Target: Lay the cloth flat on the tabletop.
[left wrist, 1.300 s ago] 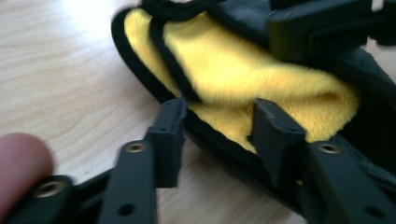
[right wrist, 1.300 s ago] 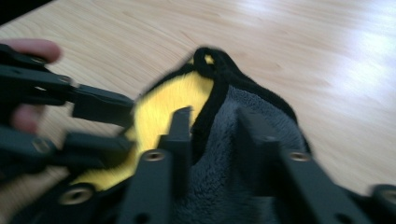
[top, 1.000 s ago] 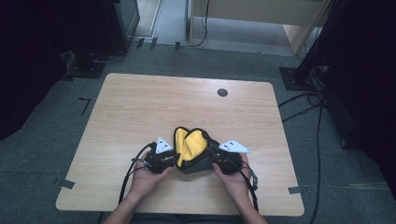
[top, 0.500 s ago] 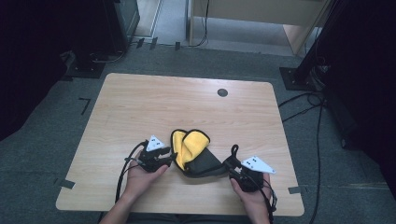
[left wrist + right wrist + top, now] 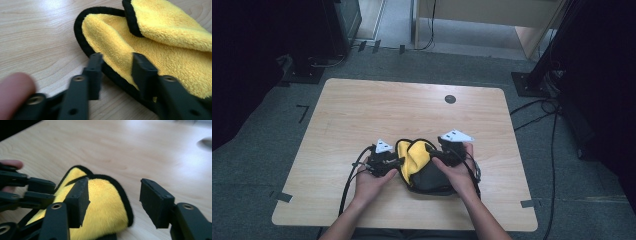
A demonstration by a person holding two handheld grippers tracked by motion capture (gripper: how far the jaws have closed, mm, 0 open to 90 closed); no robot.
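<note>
Right gripper (image 5: 443,148) has swung back in from the table's right edge to the cloth, jaws just opening and now wide, astride the raised yellow fold, pads clear of it. Left gripper (image 5: 394,161) barely shifted; jaws just narrowing, straddling the black hem, whether they pinch it I cannot tell. Microfibre cloth (image 5: 422,167) sits bunched between both grippers (yellow pile, black trim). Judgement: light, limp, plush, not fragile. Grab the bound hem (image 5: 82,42), the firmest bite.
</note>
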